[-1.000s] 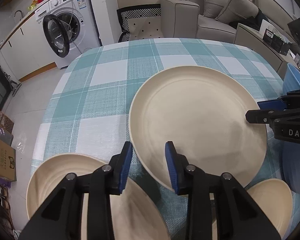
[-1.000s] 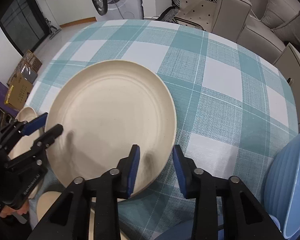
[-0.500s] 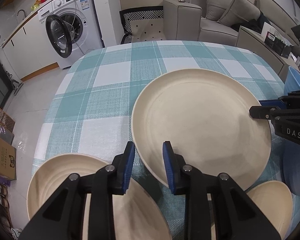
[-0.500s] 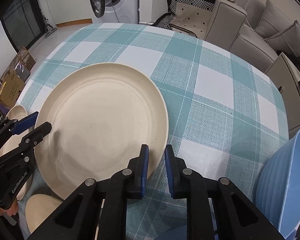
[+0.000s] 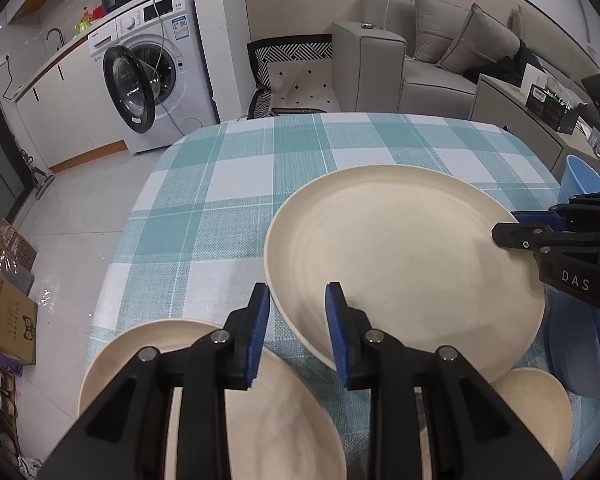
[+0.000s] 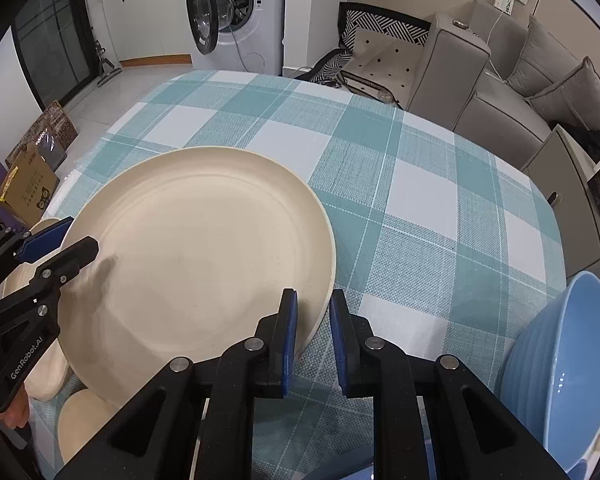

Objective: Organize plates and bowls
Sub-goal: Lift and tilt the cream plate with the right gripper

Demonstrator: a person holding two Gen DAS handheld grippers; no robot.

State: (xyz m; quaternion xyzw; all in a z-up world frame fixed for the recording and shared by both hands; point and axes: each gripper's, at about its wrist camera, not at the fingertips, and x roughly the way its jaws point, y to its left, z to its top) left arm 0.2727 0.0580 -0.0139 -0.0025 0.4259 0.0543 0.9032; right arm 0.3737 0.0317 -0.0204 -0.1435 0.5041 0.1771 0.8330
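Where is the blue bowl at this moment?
The blue bowl sits at the table's right edge, low on the right of the right wrist view, apart from the big cream plate. The left wrist view shows only a sliver at its right edge.

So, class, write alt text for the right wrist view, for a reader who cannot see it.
The right hand-held gripper is shut on the near rim of a large cream plate, and the left hand-held gripper grips its opposite rim. Beneath it lies a teal-and-white checked tablecloth, with a blue bowl at the right edge.
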